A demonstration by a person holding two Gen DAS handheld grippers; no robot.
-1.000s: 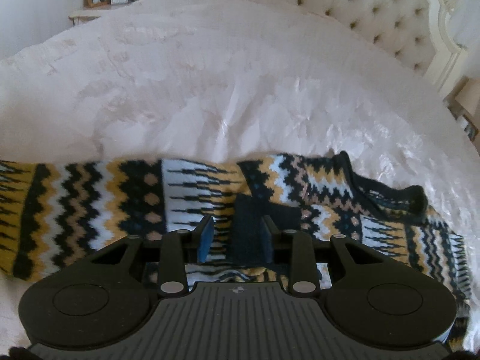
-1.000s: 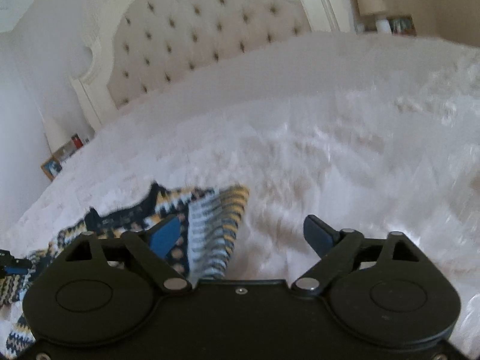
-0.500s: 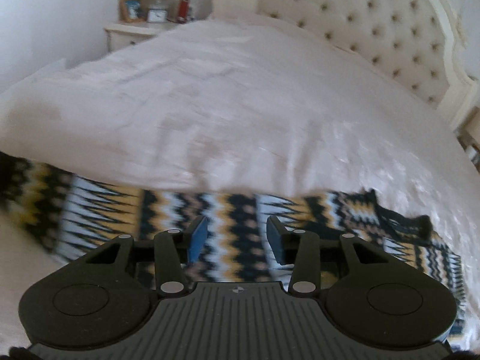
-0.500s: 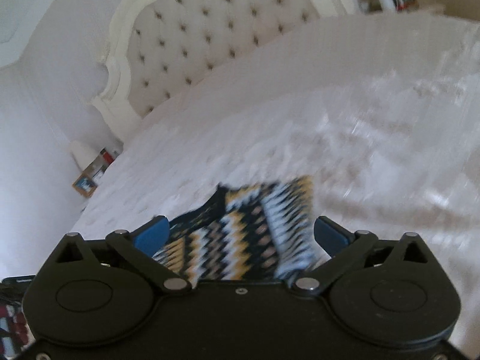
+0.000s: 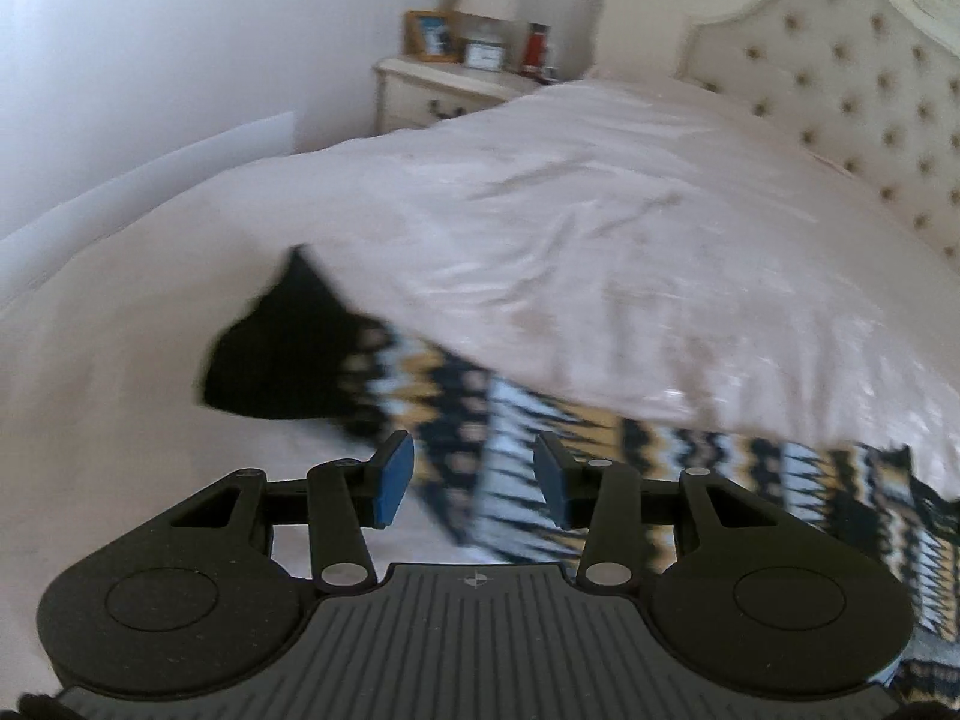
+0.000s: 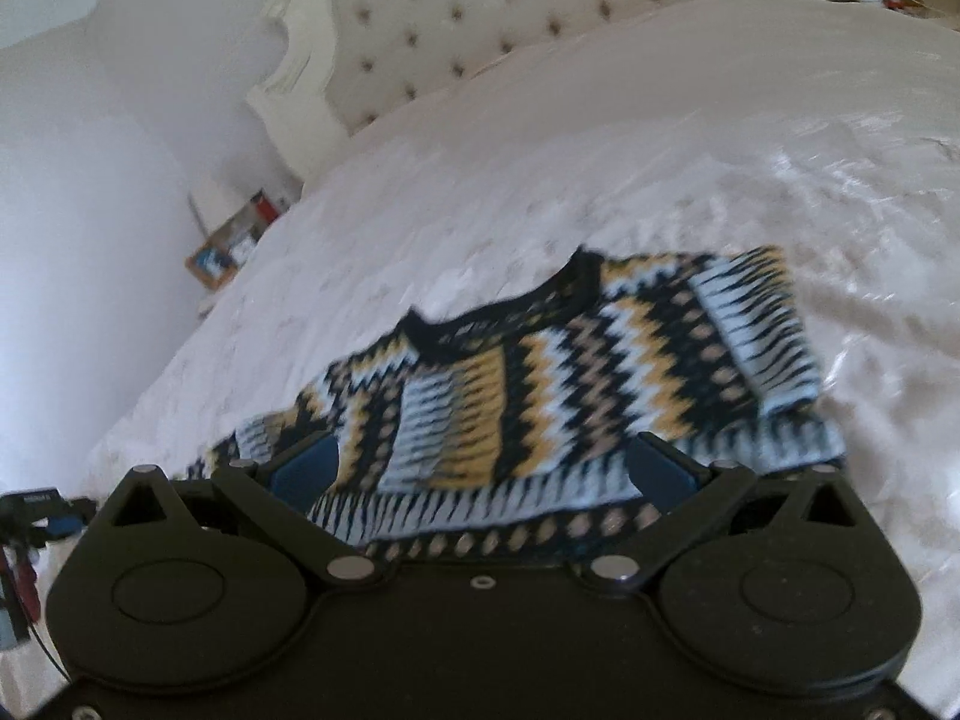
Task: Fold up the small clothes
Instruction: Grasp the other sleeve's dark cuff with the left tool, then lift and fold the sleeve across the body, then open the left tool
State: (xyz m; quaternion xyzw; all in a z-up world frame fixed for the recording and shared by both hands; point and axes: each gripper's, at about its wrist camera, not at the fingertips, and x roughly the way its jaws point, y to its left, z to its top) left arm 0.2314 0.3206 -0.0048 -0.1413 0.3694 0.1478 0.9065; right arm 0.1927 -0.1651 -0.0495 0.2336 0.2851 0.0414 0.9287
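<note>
A small knitted sweater [image 6: 558,372] with black, yellow, white and blue zigzag bands lies on the pale bedspread [image 6: 690,138]. In the right wrist view its black neckline faces the headboard. My right gripper [image 6: 480,468] is wide open above its near hem, holding nothing. In the left wrist view a sleeve [image 5: 456,408] with a black cuff [image 5: 282,354] stretches left. My left gripper [image 5: 474,480] is open over that sleeve, jaws apart, nothing between them.
A tufted cream headboard [image 6: 480,18] stands at the far end of the bed. A nightstand [image 5: 444,90] with a picture frame, a lamp and a red bottle is at the left side. The bedspread [image 5: 600,228] bulges in a fold behind the sweater.
Both grippers have pulled back and swung. The left one let go of the dark cloth it held and now sits over the sleeve. The right now faces the sweater's body.
</note>
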